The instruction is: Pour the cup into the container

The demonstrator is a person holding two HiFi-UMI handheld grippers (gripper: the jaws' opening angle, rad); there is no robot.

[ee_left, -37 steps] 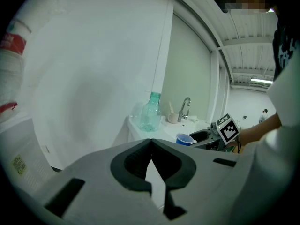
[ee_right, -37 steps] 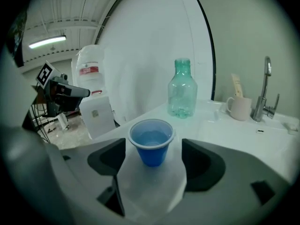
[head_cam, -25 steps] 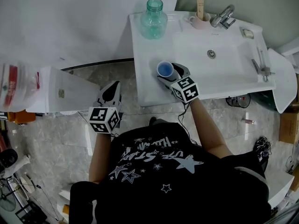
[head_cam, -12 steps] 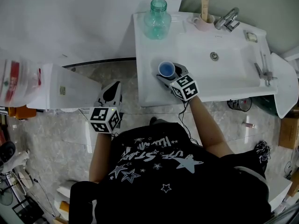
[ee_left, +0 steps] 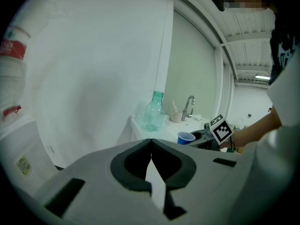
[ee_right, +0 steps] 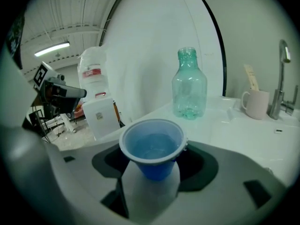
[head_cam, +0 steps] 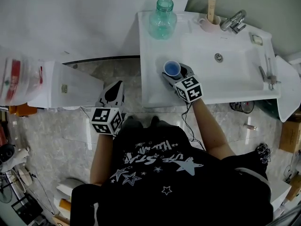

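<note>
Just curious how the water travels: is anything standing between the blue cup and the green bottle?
Nothing visible. Only bare white counter lies between the blue cup and the green bottle. The mug and tap stand off to the right, by the basin.

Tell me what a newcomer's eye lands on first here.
The filled blue cup stands out on the white basin counter. It sits between the jaws of the right claw, which have just been closing around it without clearly pressing yet. Behind it, at the counter's far corner, stands a tall green-tinted bottle. The left claw hangs shut over the floor beside the counter.
</note>
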